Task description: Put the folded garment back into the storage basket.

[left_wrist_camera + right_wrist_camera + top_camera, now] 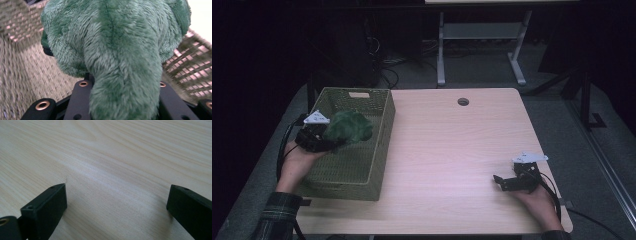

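Standing in a dark room, the wooden table (452, 150) bears the right hand-held gripper (501, 183), wide open, empty.

place: lab — desk (452, 150) | floor cables (387, 65) | carpet (557, 115)

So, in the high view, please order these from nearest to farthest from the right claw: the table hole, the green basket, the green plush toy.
From the right claw:
1. Table hole, up near the far edge of the table.
2. Green basket, at the table's left side.
3. Green plush toy, over the basket, held in the left claw.
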### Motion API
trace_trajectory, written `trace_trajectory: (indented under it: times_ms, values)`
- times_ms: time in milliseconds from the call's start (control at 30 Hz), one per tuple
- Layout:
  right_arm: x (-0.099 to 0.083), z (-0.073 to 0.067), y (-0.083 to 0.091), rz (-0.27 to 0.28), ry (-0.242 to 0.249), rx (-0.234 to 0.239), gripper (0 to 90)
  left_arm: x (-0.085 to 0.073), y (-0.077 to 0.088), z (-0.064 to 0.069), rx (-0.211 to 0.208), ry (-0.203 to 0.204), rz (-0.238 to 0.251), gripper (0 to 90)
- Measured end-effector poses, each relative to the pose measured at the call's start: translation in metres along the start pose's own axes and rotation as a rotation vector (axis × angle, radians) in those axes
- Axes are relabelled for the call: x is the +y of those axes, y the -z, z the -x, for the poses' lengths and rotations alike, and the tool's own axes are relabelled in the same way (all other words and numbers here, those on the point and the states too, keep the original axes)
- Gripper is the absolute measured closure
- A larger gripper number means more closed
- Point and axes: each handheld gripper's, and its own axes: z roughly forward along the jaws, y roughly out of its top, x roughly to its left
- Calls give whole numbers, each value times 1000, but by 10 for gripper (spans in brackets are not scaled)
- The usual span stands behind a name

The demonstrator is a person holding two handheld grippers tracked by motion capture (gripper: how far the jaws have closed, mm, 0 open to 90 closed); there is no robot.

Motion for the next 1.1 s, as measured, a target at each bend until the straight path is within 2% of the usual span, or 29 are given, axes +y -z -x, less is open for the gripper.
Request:
trace_trajectory:
  times_ms: [67, 200, 333, 400, 600, 733, 867, 933, 1000, 1033, 1100]
  values:
    - [0, 0, 0, -1, 0, 0, 27, -6, -8, -3, 4, 3, -25, 666]
    - [0, 0, 0, -1, 1, 0, 27, -10, -16, -5, 0, -2, -49, 659]
    - [0, 0, 0, -1, 1, 0, 27, -14, -33, -7, -7, -3, -96, 652]
    - [0, 0, 0, -1, 1, 0, 27, -15, -36, -7, -12, -3, -100, 648]
    - [0, 0, 0, -1, 1, 0, 27, -19, -51, -5, -47, -15, -169, 609]
    - [0, 0, 0, -1, 1, 0, 27, -21, -55, -5, -63, -16, -187, 578]
    - [0, 0, 0, -1, 2, 0, 27, -23, -58, -6, -77, -14, -203, 498]
    - [0, 0, 0, -1, 2, 0, 27, -23, -58, -6, -83, -9, -205, 410]
    - [0, 0, 0, 0, 2, 0, 27, -23, -58, -6, -78, -7, -186, 341]
    - [0, 0, 0, 0, 2, 0, 27, -23, -57, -7, -76, -6, -180, 341]
    - [0, 0, 0, -1, 1, 0, 27, -23, -55, -8, -63, 0, -167, 237]
